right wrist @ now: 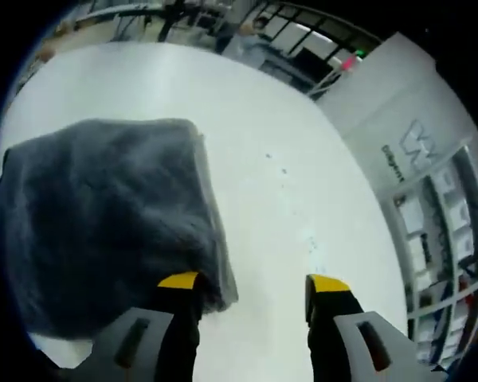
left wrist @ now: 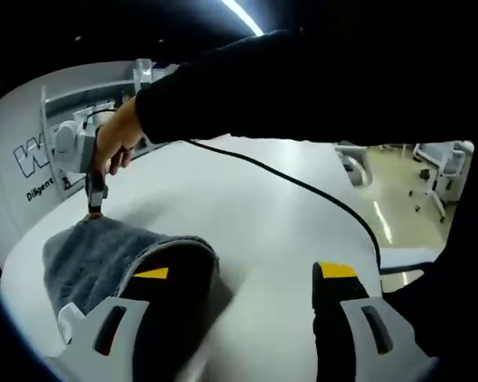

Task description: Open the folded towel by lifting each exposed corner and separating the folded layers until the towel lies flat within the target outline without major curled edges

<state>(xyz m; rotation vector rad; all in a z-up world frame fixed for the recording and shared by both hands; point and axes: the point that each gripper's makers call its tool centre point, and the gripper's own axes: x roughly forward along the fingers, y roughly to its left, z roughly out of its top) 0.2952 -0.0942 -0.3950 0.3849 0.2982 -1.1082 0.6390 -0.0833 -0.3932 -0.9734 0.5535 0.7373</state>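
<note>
A folded grey towel [left wrist: 88, 263] lies on the white table [left wrist: 263, 207], at the lower left of the left gripper view. My left gripper [left wrist: 243, 274] is open above the table, its left jaw over the towel's near edge and nothing between the jaws. My right gripper [left wrist: 93, 208], held by a hand [left wrist: 119, 135], points down at the towel's far corner. In the right gripper view the towel [right wrist: 103, 215] spreads to the left. There my right gripper [right wrist: 247, 282] is open, with its left jaw at the towel's near corner and bare table [right wrist: 303, 183] between the jaws.
A black cable [left wrist: 303, 187] runs across the table from the dark sleeve [left wrist: 303, 87]. A white wall with lettering [right wrist: 406, 151] stands behind the table. Beyond the table's right edge are a pale floor and white stands [left wrist: 430, 175].
</note>
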